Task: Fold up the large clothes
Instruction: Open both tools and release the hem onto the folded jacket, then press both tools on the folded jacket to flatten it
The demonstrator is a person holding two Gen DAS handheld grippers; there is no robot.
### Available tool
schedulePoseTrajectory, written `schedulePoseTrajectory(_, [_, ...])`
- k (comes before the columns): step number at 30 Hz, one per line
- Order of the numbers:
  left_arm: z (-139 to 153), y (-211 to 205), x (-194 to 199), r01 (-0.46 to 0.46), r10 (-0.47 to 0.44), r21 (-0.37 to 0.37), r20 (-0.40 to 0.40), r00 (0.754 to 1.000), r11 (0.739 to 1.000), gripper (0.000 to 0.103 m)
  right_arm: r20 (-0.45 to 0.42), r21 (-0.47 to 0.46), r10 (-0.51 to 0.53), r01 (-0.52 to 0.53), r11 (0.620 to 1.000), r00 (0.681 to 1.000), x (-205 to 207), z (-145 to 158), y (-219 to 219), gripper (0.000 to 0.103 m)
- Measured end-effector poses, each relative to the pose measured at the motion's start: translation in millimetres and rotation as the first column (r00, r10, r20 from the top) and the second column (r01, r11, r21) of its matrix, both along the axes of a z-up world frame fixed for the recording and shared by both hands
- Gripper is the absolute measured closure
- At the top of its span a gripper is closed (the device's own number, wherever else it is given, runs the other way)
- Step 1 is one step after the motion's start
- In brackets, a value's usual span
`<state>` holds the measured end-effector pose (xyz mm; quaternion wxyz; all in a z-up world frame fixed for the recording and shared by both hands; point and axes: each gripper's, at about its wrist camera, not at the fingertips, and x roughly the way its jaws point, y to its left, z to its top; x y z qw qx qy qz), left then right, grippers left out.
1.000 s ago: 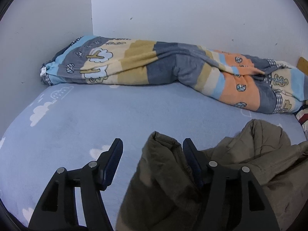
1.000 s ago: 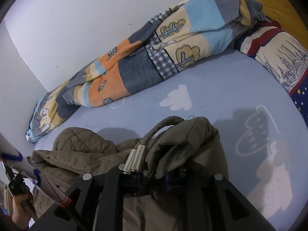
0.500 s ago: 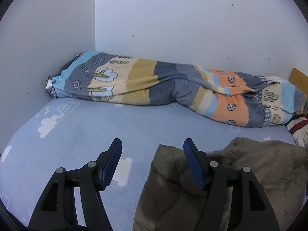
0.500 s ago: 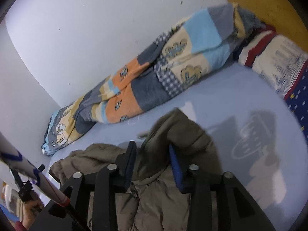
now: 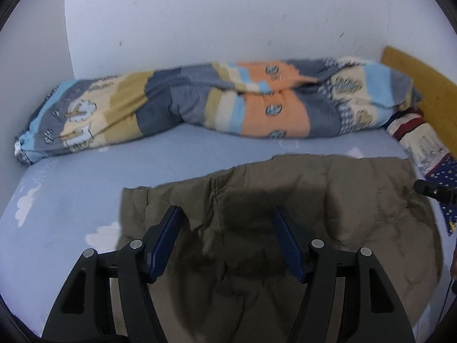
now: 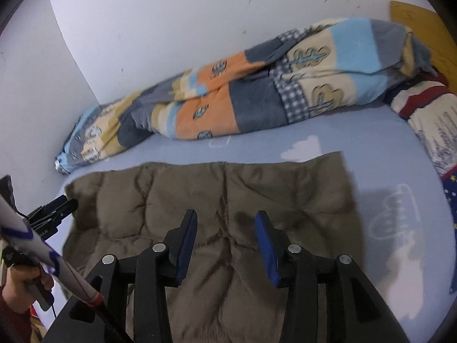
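An olive-brown quilted jacket lies spread flat on the light blue bed sheet. My left gripper hangs open above the jacket's left part, with nothing between its blue pads. In the right wrist view the jacket fills the middle. My right gripper hovers over it with its jaws opening and no cloth pinched. The right gripper's tip shows at the edge of the left wrist view, by the jacket's right edge. The left gripper shows at the jacket's left corner.
A rolled patchwork quilt lies along the white wall behind the jacket. A striped pillow and a wooden headboard stand at the right. A hand in a red sleeve holds the left tool.
The right gripper has let go of the bunched jacket fold and opened. Both grippers have drawn back and up, and the jacket now lies flat instead of heaped.
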<state>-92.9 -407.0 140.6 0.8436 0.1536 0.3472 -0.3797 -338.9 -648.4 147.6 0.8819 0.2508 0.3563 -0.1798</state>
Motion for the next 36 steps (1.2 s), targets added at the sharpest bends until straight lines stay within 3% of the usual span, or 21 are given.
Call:
schedulePoseTrajectory(4, [-28,-32,28,-0.019,0.023,0.101,-0.042,0.999,0.995,0.038,-0.090,-0.009,0.008,-0.009,1.000,0.996,34,-31,-13,0.058])
schedulePoseTrajectory(9, [-52,-56,58,-0.048,0.065,0.155,-0.109,0.992,0.987,0.037,-0.218,0.053,0.027,-0.016,0.998,0.975,65,-67,-41,0.058])
schedulePoseTrajectory(12, [-56,-58,68,-0.069,0.091,0.154,-0.140,0.986,0.986,0.037,-0.240,0.080,-0.004,0.024,0.996,0.971,69,-78,-57,0.058])
schedulePoseTrajectory(16, [-36,-36,66,-0.082,0.094,0.077,-0.161,0.982,0.994,0.037,-0.207,0.058,-0.017,0.029,0.998,0.978,56,-65,-53,0.058])
schedulePoseTrajectory(23, [9,32,17,-0.062,0.058,-0.024,-0.133,0.989,0.998,0.037,-0.068,0.000,-0.045,0.045,0.999,0.997,-18,-5,-18,0.057])
schedulePoseTrajectory(26, [17,60,-19,-0.038,0.033,-0.040,-0.107,0.994,0.998,0.037,-0.034,-0.009,-0.041,0.041,0.999,0.999,-58,7,12,0.057])
schedulePoseTrajectory(32, [5,84,-90,0.044,-0.049,-0.046,-0.106,0.993,0.998,0.037,-0.001,0.101,-0.043,0.042,0.994,0.999,-110,-14,68,0.059])
schedulePoseTrajectory(36, [-28,73,-90,0.029,-0.025,0.022,-0.145,0.989,0.999,0.037,-0.051,0.132,-0.031,0.037,0.991,0.998,-106,-38,81,0.059])
